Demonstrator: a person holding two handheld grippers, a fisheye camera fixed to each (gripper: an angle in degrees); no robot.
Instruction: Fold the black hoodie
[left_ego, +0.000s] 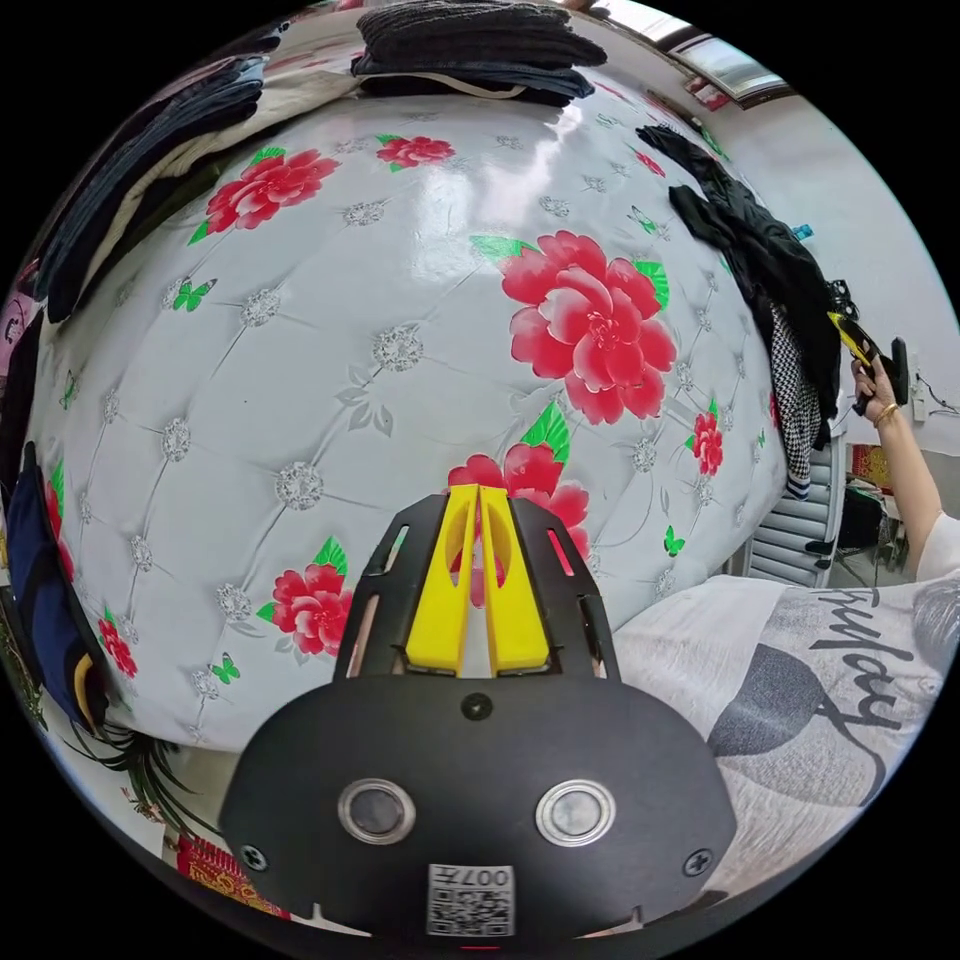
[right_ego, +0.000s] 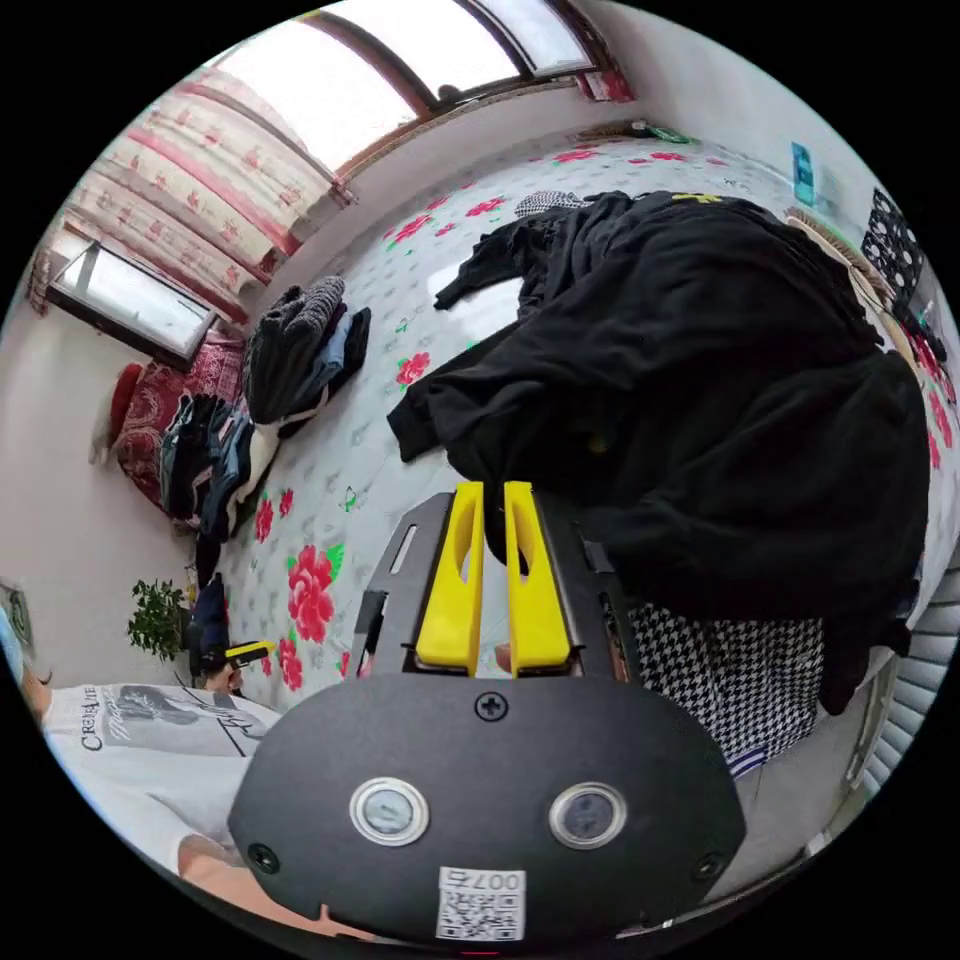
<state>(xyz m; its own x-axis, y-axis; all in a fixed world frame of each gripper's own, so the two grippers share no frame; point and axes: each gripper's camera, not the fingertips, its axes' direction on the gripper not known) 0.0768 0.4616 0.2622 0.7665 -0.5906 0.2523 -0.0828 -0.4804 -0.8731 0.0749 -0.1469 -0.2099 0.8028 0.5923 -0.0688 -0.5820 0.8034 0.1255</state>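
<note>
Left gripper hovers over the flowered tabletop, jaws closed on nothing. At the table's far edge, the right gripper, jaws nearly together and empty, points at the black hoodie, heaped over a houndstooth garment. Best practice: grip the hoodie alone, then spread it flat before folding.

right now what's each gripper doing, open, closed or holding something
Left gripper: closed, empty, over the flowered cover.
Right gripper: nearly closed, holding nothing, tips at the black hoodie.
</note>
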